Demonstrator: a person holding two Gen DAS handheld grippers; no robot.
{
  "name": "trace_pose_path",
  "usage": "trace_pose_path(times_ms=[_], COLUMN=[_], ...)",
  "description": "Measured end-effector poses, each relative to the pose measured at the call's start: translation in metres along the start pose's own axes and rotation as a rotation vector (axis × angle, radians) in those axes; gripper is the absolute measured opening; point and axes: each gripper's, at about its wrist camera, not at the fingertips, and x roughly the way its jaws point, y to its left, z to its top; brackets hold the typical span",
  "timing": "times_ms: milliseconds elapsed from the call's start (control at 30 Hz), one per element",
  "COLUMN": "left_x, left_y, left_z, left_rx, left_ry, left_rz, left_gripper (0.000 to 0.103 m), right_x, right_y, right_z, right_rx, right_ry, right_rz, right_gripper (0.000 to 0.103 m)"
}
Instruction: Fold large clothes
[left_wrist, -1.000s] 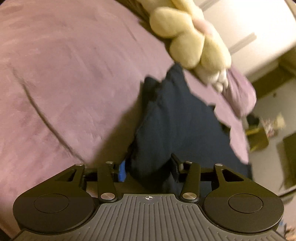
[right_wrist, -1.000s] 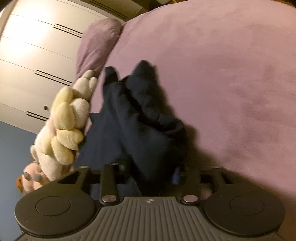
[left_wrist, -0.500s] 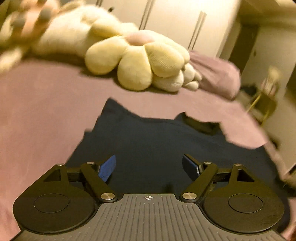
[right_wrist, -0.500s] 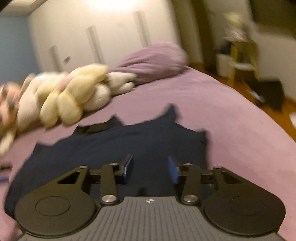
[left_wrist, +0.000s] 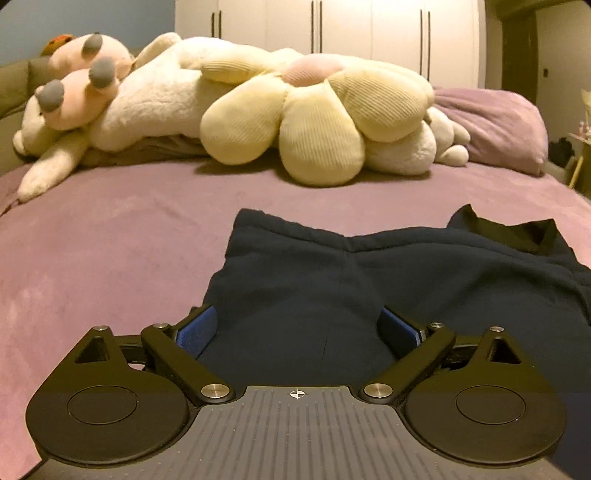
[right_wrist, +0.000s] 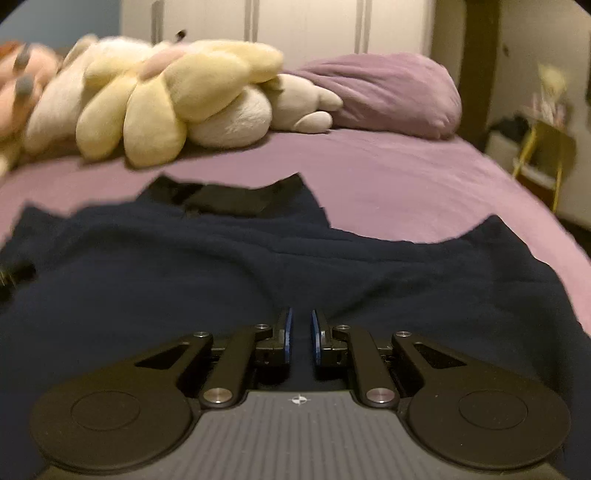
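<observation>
The dark navy fleece garment (left_wrist: 406, 280), bunched a second ago, now lies spread; left gripper (left_wrist: 299, 326) has just opened wide, right gripper (right_wrist: 299, 332) has just closed, seemingly empty, so folding can begin.

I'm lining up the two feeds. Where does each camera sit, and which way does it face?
Left wrist: on the left gripper, looking forward and down over the navy garment toward the plush toys; only its wide-open fingers show.
Right wrist: on the right gripper, same heading, above the garment's right side; its nearly closed fingers show.
Shared: garment, purple bed, plush toys, purple pillow, wardrobe.
</observation>
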Motion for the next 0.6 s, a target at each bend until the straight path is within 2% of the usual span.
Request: trace_pose_path(times_ms=[67,200,267,333,433,533,600], left_x=[0.0,0.006,0.01,0.012,0.013,0.013,0.014], left_y=[0.005,0.023,0.031,0.031,0.026,0.026,0.029], left_z=[0.004,0.01,0.009,0.008,0.006,0.006,0.006], left_rx=[-0.007,-0.071,-0.119,-0.127,-0.119,-0.115,-0.127], left_ry=[0.006,0.044,0.074,0.085,0.091,0.09,0.094], left_rz=[0.003,0.023,-0.007,-0.008,-0.008,-0.005,-0.015], left_gripper=[0.099,0.102,0.103,0.103,0.103,0.103,0.103], right_x=[0.003,-0.005,-0.021,-0.028,-0.028,-0.021,-0.021], right_y=[-0.001,-0.028,-0.049,-0.073,-0.115,-0.142,-0.144], right_z=[0.0,0.01,0.012,0.011,-0.001,-0.019,-0.023], right_rx=[-0.006,0.079,0.082,0.089,0.136,0.237,0.271], right_ry=[-0.003,-0.006,-0.063,-0.084,-0.055,-0.021,-0.035], right_rz=[-0.003,0.043,-0.035,-0.108,-0.208,-0.236,-0.237], right_gripper=[0.012,0.013,0.026,0.026,0.026,0.031,0.034])
